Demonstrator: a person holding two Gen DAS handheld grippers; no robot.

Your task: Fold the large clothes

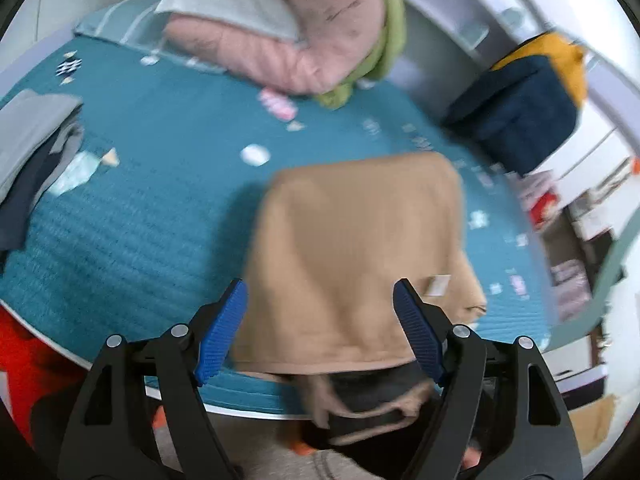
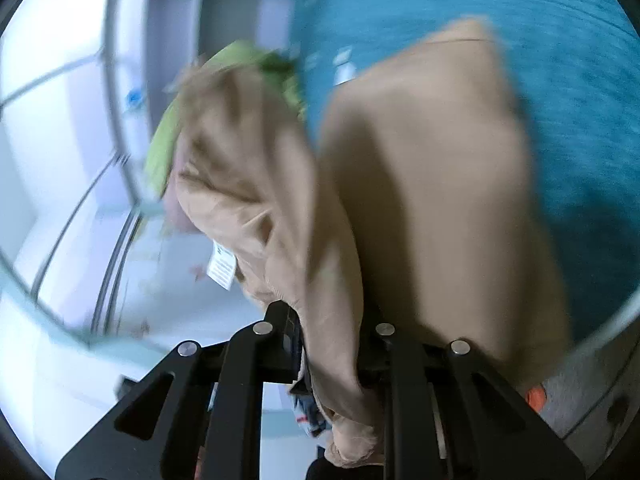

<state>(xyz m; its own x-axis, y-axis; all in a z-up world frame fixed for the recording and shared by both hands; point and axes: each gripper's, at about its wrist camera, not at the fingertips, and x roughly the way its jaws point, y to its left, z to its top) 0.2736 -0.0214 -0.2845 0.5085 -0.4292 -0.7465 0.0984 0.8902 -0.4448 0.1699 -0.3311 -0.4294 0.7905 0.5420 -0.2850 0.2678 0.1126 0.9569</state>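
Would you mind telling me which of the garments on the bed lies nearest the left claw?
The tan garment, spread flat directly ahead of the open left claw; the pink one and the grey pile lie farther off.

Teal bed cover point(image 1: 152, 208), tan garment point(image 1: 360, 248), pink quilt point(image 1: 304, 40)

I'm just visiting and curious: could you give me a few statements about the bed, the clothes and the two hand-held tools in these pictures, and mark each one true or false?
1. The tan garment lies on a teal bed cover. True.
2. The left tool is clamped on the garment. False: its blue pads stand wide apart, with the cloth lying beyond them.
3. The right tool is closed on tan cloth. True.
4. A pink quilt is heaped at the far end of the bed. True.
5. The bundle beside the bed is red. False: it is a dark blue and yellow bundle.
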